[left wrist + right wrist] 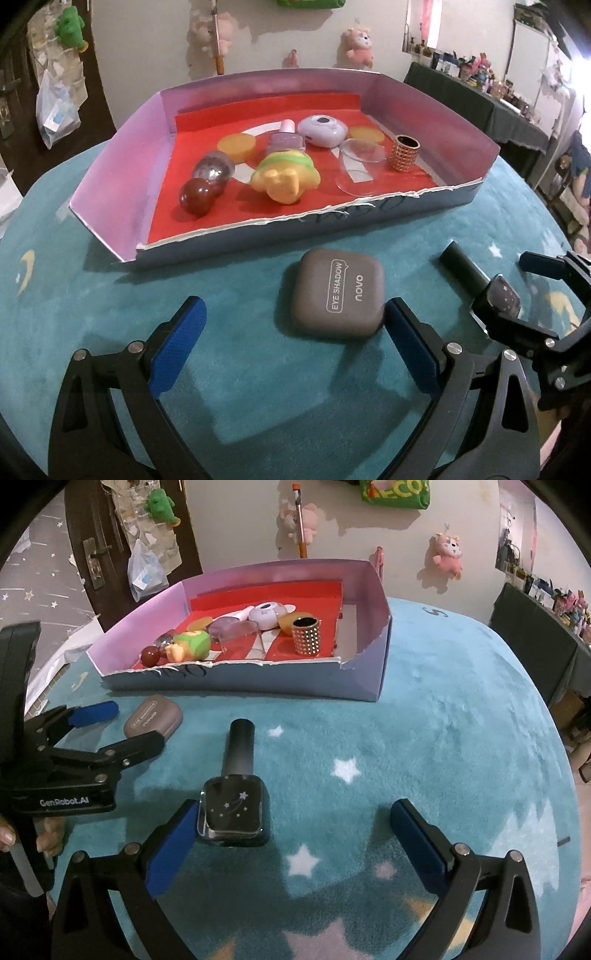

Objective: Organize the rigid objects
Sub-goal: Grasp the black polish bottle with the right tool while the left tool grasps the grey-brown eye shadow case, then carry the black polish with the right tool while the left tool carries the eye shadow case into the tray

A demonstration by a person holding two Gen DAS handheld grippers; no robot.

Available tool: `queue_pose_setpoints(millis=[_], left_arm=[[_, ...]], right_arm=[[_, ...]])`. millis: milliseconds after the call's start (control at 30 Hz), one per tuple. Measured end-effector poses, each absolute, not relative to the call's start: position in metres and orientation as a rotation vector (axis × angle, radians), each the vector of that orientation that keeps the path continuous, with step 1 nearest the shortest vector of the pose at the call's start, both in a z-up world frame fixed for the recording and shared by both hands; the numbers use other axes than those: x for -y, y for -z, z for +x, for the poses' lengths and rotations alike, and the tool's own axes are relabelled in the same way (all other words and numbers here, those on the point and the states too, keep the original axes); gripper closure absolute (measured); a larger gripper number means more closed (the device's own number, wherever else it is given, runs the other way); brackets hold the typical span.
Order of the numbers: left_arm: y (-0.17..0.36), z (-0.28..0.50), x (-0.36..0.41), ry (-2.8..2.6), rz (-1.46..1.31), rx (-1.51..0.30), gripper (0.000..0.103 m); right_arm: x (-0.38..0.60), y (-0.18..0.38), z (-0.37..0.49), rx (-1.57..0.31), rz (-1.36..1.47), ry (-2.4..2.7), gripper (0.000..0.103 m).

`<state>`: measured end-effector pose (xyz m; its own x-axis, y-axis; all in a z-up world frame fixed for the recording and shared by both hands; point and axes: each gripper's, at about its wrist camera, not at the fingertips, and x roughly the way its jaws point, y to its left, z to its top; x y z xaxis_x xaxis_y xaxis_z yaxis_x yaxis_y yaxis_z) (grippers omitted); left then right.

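A grey-brown eye shadow case [336,293] [153,716] lies flat on the teal cloth. It sits between the fingers of my left gripper [295,306] [138,723], close to the right pad; the jaws are wide apart and hold nothing. A black nail polish bottle [236,805] [465,269] lies on its side with the cap pointing toward the box. My right gripper [295,806] [502,284] is open around it, the bottle's square body resting against the left pad [177,834].
A shallow cardboard box [458,201] [258,679] with a red floor stands behind. It holds a yellow-green toy [284,177], a red ball [195,195], a gold studded cylinder [404,153], a clear dome [360,162] and several other small items. A hand [7,836] holds the left gripper.
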<state>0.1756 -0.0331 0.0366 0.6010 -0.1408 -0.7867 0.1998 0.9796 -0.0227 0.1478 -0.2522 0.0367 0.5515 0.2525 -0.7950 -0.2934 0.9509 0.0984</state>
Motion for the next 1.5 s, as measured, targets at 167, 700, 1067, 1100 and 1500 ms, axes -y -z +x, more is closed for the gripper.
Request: queue_pose_setpoints(millis=[167, 700, 1067, 1100, 1500], left_arm=[[-0.038, 0.181, 0.039, 0.24, 0.065, -0.898, 0.006], [-0.04, 0.181, 0.042, 0.32, 0.019, -0.873, 0.055], [-0.051, 0.137, 0.029, 0.341, 0.018, -0.835, 0.055], [-0.05, 0.136, 0.028, 0.336, 0.017, -0.836, 0.055], [-0.056, 0.129, 0.022, 0.332, 0.004, -0.808, 0.055]], right_arm=[[0.248, -0.038, 0.147, -0.924, -0.049, -0.352, 0.0], [0.222, -0.039, 0.137, -0.872, -0.159, -0.425, 0.065], [0.225, -0.045, 0.127, -0.799, -0.139, -0.407, 0.065], [0.225, -0.046, 0.127, -0.795, -0.135, -0.406, 0.065], [0.229, -0.046, 0.124, -0.779, -0.122, -0.401, 0.065]])
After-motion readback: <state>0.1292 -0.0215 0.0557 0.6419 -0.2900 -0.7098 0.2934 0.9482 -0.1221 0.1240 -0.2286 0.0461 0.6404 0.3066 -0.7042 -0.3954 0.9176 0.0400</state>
